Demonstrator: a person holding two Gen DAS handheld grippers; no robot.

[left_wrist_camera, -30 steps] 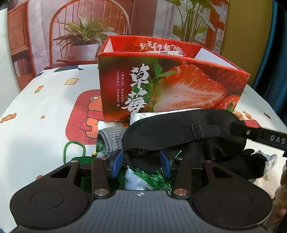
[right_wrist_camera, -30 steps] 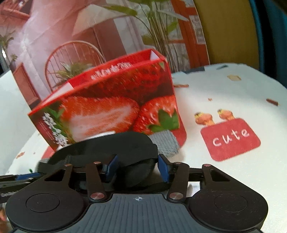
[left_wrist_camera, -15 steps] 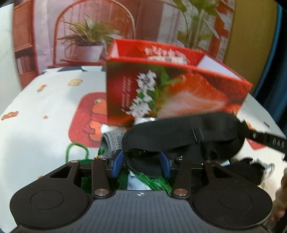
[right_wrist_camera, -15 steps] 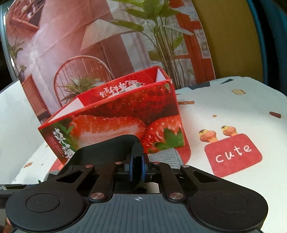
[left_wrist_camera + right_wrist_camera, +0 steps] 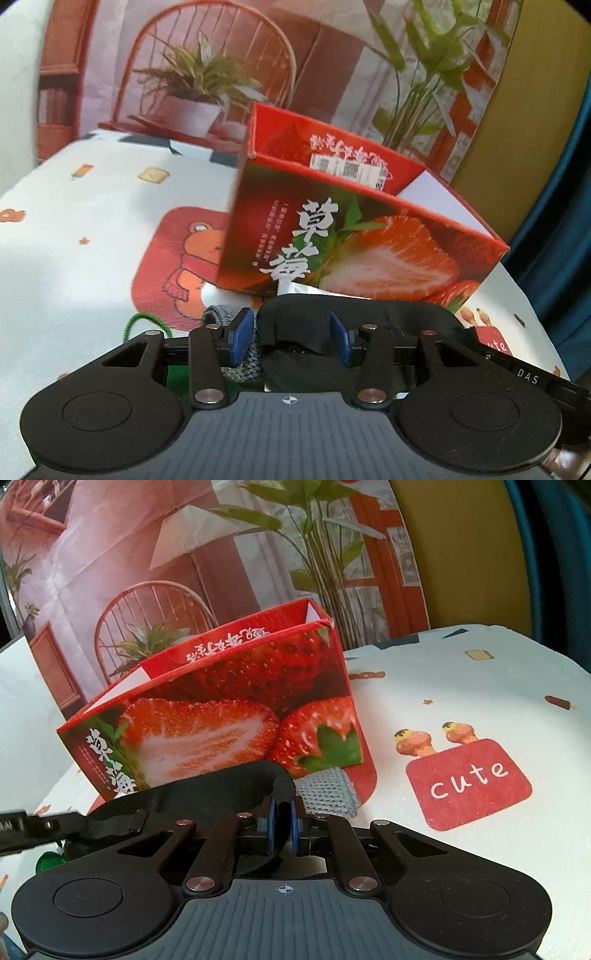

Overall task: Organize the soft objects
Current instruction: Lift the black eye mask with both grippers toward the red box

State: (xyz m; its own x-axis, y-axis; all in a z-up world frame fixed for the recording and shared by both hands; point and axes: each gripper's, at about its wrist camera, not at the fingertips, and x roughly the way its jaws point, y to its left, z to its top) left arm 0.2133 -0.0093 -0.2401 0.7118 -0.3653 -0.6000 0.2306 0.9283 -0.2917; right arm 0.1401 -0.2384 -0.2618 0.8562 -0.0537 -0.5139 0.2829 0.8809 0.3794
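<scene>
Right gripper [image 5: 282, 821] is clamped on one end of the black sleep mask [image 5: 207, 794], its blue pads [image 5: 272, 821] pressed close with only a fold of the fabric between them. Left gripper [image 5: 291, 338] stands open, its blue pads [image 5: 242, 336] well apart, with the other end of the sleep mask [image 5: 354, 317] lying between and just past them; whether either pad touches the cloth cannot be told. Under the mask lies a grey knitted piece [image 5: 245, 360], seen again past the right gripper [image 5: 327, 792] at the foot of the box. A green cord [image 5: 142, 321] loops on the cloth to the left. Just behind the mask stands the open strawberry box [image 5: 369, 243], red-rimmed, on the cartoon-printed tablecloth [image 5: 480, 686]. A printed backdrop [image 5: 207, 66] of a chair and potted plants hangs behind the table.
</scene>
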